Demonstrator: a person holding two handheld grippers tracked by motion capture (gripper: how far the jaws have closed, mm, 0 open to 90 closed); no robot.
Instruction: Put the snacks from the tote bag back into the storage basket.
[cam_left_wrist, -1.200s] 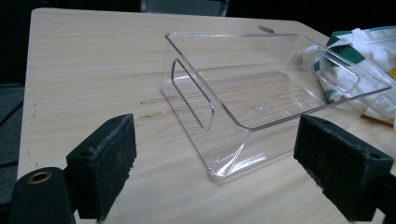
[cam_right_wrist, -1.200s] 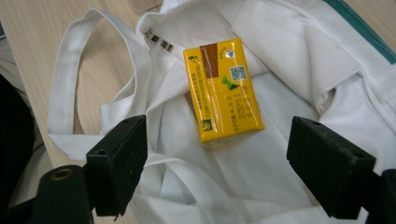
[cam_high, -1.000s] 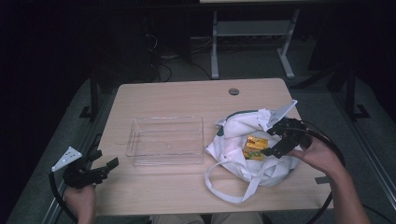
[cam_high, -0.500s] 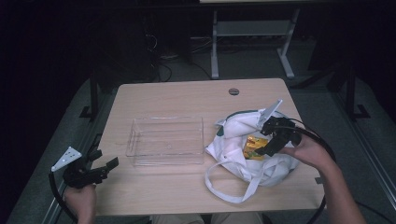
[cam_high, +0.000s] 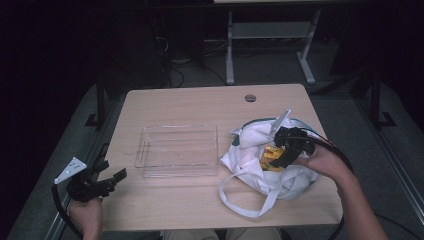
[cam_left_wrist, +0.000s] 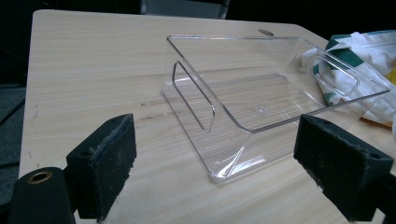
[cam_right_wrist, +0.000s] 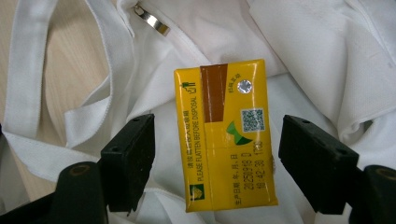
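A yellow drink carton (cam_right_wrist: 225, 135) lies flat inside a white cloth bag (cam_high: 272, 165) at the table's right. My right gripper (cam_right_wrist: 217, 158) hovers over it, open, with one jaw on each side of the carton (cam_high: 272, 157) and not touching it. In the high view that right gripper (cam_high: 286, 150) sits over the bag's mouth. A clear plastic tray (cam_high: 177, 150) stands empty at the table's middle. My left gripper (cam_high: 112, 181) is open near the front left corner, its jaws (cam_left_wrist: 219, 168) pointing at the tray (cam_left_wrist: 261, 93), nothing between them.
The bag's long white handle (cam_high: 245, 200) loops toward the front edge. A round cable hole (cam_high: 250, 98) marks the far edge of the table. A grey desk frame (cam_high: 270, 45) stands on the floor beyond.
My right gripper has dropped lower and leftward into the bag's mouth, closing in over the yellow carton. The left gripper has stayed where it was.
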